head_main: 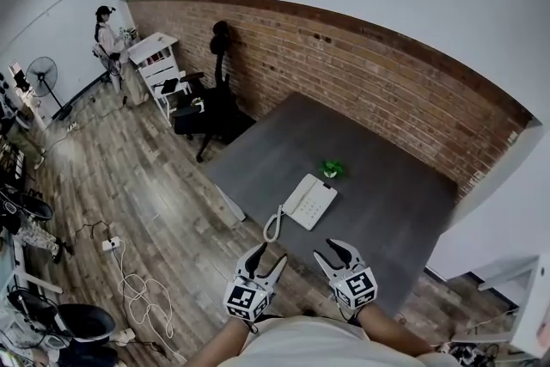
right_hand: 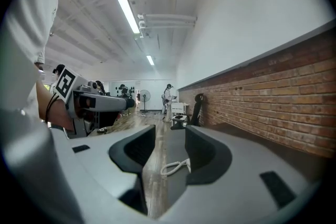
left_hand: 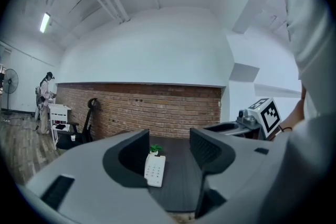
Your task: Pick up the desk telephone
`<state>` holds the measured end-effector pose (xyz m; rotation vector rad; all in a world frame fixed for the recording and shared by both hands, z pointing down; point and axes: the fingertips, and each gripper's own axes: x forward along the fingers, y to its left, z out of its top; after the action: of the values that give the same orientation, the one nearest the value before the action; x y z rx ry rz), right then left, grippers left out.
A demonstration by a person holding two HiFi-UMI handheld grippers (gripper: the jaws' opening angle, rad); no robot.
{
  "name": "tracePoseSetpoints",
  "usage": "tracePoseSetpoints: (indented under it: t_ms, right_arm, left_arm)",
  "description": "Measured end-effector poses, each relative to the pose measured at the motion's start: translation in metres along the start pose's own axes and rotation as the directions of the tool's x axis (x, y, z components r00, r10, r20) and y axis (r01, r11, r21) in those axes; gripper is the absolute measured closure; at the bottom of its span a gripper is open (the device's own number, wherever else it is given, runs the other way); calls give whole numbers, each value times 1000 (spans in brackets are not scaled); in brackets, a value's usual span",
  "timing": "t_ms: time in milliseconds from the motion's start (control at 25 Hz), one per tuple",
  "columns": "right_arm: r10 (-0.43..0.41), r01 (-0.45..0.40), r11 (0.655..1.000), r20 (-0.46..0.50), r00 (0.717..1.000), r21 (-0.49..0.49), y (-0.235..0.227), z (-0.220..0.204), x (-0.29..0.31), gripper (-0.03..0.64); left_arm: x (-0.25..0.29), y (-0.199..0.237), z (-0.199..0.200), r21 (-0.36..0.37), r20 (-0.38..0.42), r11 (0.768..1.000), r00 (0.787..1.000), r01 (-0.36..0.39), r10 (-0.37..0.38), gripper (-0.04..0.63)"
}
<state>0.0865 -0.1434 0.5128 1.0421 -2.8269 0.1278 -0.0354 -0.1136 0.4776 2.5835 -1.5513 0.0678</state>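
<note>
A white desk telephone (head_main: 309,200) lies on the dark grey table (head_main: 387,211), its coiled cord (head_main: 273,224) hanging over the near left edge. Both grippers are held short of the table's near edge, apart from the phone. My left gripper (head_main: 265,259) is open with nothing between its jaws; in the left gripper view the telephone (left_hand: 155,169) shows far ahead through the gap. My right gripper (head_main: 337,252) is open and empty too; its own view shows only the cord (right_hand: 176,167) between the jaws, at a distance.
A small green plant (head_main: 333,169) stands just behind the phone. A brick wall (head_main: 387,82) runs along the table's far side. A black office chair (head_main: 210,112) and a white shelf unit (head_main: 163,69) stand at the left; a person (head_main: 107,39) is farther back. Cables (head_main: 137,288) lie on the wood floor.
</note>
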Motion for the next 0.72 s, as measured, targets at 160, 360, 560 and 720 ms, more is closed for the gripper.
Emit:
tracePoseSetpoints:
  t_ms: [160, 360, 560, 720]
  right_arm:
    - [-60, 60, 998, -1, 998, 13, -20, -2, -5, 433]
    - [-140, 140, 990, 0, 990, 28, -43, -1, 0, 433]
    - [-231, 231, 973, 1, 973, 31, -55, 6, 20, 433]
    - [-299, 298, 953, -6, 954, 51, -62, 8, 44, 433]
  left_arm:
    - [28, -2, -1, -6, -2, 998, 998, 58, -58, 341]
    - [66, -2, 3, 1, 3, 989, 989, 150, -150, 342]
    - [98, 14, 9, 5, 3, 967, 967, 255, -255, 344]
    - [119, 37, 15, 11, -7, 943, 943, 333, -333, 345]
